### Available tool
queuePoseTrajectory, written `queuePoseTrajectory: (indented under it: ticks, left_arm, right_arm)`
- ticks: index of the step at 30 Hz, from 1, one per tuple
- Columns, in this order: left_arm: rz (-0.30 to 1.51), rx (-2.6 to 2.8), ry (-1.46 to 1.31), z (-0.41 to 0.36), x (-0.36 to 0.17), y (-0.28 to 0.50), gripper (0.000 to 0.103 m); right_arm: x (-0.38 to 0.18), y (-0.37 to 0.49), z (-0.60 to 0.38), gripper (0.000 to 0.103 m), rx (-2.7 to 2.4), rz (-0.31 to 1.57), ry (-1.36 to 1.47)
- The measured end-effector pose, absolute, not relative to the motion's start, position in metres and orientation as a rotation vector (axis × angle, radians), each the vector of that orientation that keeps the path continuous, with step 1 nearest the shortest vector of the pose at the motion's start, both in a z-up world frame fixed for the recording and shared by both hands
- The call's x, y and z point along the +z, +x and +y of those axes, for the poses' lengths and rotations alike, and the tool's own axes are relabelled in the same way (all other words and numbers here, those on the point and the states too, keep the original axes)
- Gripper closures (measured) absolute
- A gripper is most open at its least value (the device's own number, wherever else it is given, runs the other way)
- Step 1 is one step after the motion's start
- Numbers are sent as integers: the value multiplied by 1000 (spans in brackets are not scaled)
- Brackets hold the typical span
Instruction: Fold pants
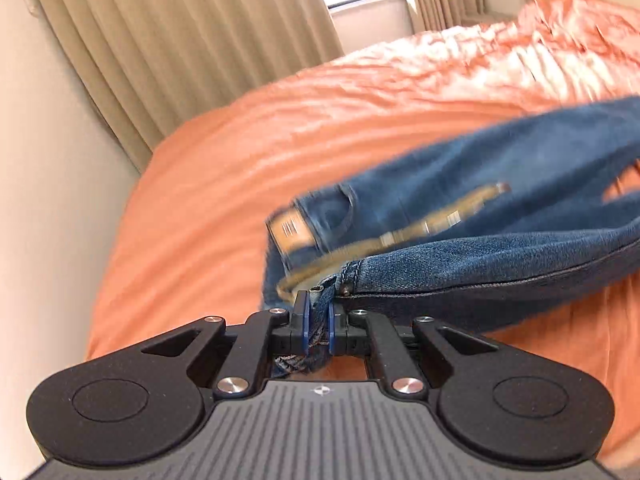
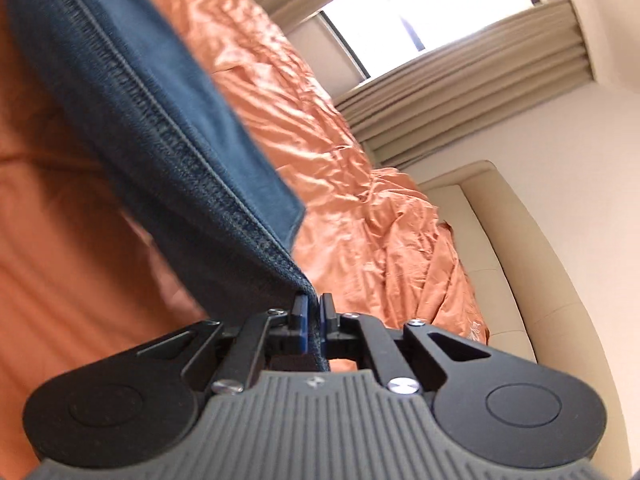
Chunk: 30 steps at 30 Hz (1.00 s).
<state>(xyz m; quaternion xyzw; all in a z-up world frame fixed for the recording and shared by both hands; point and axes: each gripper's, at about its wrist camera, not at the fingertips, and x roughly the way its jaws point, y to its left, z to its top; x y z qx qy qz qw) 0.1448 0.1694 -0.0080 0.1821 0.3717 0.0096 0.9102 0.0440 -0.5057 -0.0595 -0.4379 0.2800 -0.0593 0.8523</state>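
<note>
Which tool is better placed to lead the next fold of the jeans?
Probably left. The left tool is shut on the jeans at the waistband, with most of the garment in its view; the right tool pinches only a seam edge.

The left tool (image 1: 319, 316) pinches the jeans (image 1: 500, 216) at the waistband, above the orange bedspread (image 1: 240, 152).

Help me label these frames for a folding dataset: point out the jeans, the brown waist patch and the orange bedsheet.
jeans (image 1: 500, 276), left wrist view, on the denim edge running from the gripper.
brown waist patch (image 1: 289, 229), left wrist view, on the patch's printed face.
orange bedsheet (image 2: 340, 184), right wrist view, on a wrinkled bare stretch.
</note>
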Motion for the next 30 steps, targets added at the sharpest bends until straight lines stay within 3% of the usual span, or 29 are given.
queuePoseTrajectory:
  ticks: [6,12,21,30]
  left_arm:
    - [734,41,346,166,26,205,95]
    - [763,60,357,161,25,284,95]
    - [939,80,411,157,-62,401,95]
    - [1046,64,418,161,-129,449,95]
  right_arm:
    - [-28,131,-506,103,-170,608,-826]
    - [-41,238,-501,103,-171,666,-813]
    - [-139,403,-487,103,-128,819,-859]
    - [-209,473,-484,103,-92,940,-851]
